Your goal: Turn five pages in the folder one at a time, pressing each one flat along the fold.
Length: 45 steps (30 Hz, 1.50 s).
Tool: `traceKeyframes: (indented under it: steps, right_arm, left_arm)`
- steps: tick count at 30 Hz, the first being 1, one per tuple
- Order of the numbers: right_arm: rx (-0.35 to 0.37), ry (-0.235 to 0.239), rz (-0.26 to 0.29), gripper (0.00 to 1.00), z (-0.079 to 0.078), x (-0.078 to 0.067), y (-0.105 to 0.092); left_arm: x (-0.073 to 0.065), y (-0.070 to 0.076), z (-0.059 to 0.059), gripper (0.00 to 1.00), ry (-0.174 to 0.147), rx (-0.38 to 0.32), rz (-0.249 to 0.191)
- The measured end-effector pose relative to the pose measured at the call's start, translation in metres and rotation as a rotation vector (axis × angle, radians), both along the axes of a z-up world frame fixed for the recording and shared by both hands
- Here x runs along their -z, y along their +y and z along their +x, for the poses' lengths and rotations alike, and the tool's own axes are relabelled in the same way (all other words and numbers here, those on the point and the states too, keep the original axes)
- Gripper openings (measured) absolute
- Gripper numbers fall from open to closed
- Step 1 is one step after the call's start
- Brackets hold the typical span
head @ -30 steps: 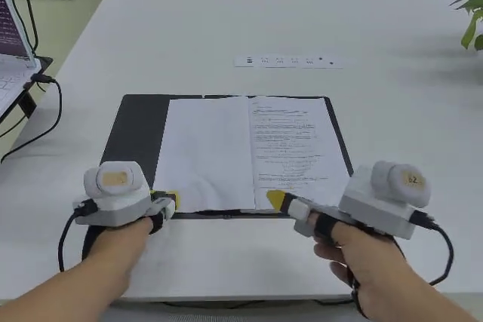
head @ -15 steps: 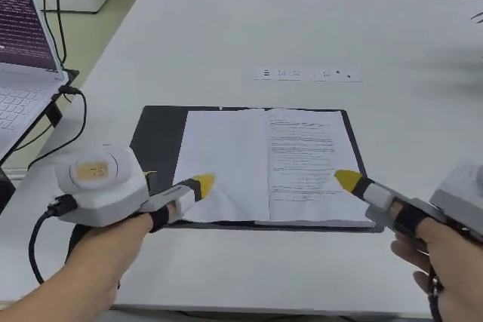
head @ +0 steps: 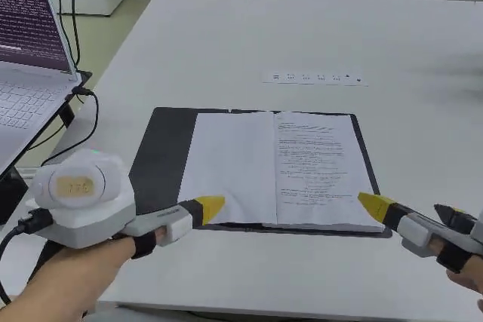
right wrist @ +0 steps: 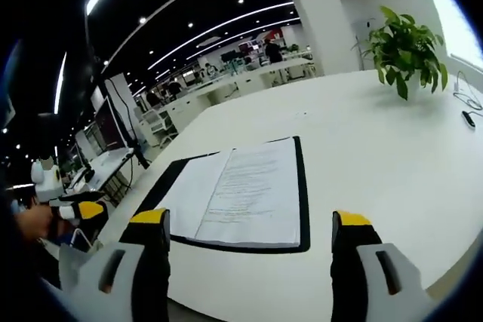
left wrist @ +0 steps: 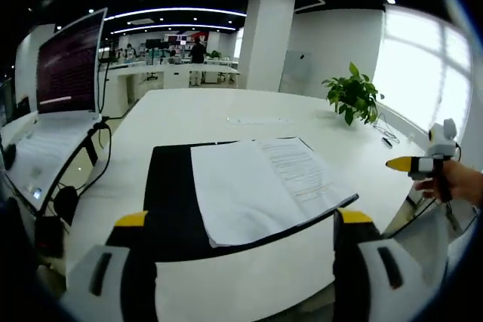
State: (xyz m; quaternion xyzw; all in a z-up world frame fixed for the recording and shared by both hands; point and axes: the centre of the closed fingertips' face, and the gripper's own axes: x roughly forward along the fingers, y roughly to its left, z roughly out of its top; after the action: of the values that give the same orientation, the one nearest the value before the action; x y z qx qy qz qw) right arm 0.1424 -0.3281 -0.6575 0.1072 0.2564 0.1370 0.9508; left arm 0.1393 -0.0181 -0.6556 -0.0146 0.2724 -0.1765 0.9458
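Note:
The black folder [head: 162,157] lies open on the white table, with a blank page [head: 230,160] on the left and a printed page [head: 317,162] on the right, both flat. My left gripper [left wrist: 241,220] is open and empty, hovering before the folder's [left wrist: 170,194] near left corner. Its yellow fingertip [head: 209,205] is over the blank page's front edge. My right gripper [right wrist: 250,219] is also open and empty, off the folder's [right wrist: 302,205] near right corner. Its fingertip [head: 375,204] is just beside the printed page [right wrist: 253,186].
An open laptop [head: 23,43] with cables [head: 75,103] stands off the table's left side. A flat white socket strip [head: 313,78] lies beyond the folder. A potted plant [right wrist: 404,50] stands at the far right of the table.
Both grippers have drawn back from the folder's front edge and spread apart, left one leftward, right one rightward. The head camera has shifted. The pages lie as before.

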Motion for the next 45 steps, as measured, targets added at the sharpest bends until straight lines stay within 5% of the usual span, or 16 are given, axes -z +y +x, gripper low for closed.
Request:
traceKeyframes:
  steps: [7, 16, 20, 28, 38, 45]
  right_arm:
    - [0.015, -0.03, -0.003, 1.0, 0.0, -0.002, -0.018]
    - [0.008, -0.029, -0.02, 1.0, -0.004, -0.001, -0.018]
    - [0.0, -0.031, -0.018, 1.0, -0.006, -0.001, -0.012]
    - [-0.019, -0.023, -0.01, 0.99, -0.006, 0.001, -0.003]
    - [-0.024, -0.008, 0.01, 0.97, -0.009, 0.008, -0.003]
    - [-0.02, -0.009, 0.029, 0.96, -0.011, 0.007, -0.006]
  left_arm:
    - [0.001, 0.011, -0.009, 0.99, 0.023, -0.02, -0.02]
    - [-0.015, 0.019, -0.009, 0.99, -0.026, -0.026, -0.031]
    - [-0.027, 0.015, -0.007, 0.99, -0.073, -0.02, -0.061]
    - [-0.02, 0.007, -0.008, 0.99, -0.032, 0.002, -0.042]
    - [-0.016, -0.017, -0.002, 0.99, -0.016, 0.057, -0.053]
    - [-0.008, -0.057, 0.011, 0.94, -0.005, 0.142, -0.05]
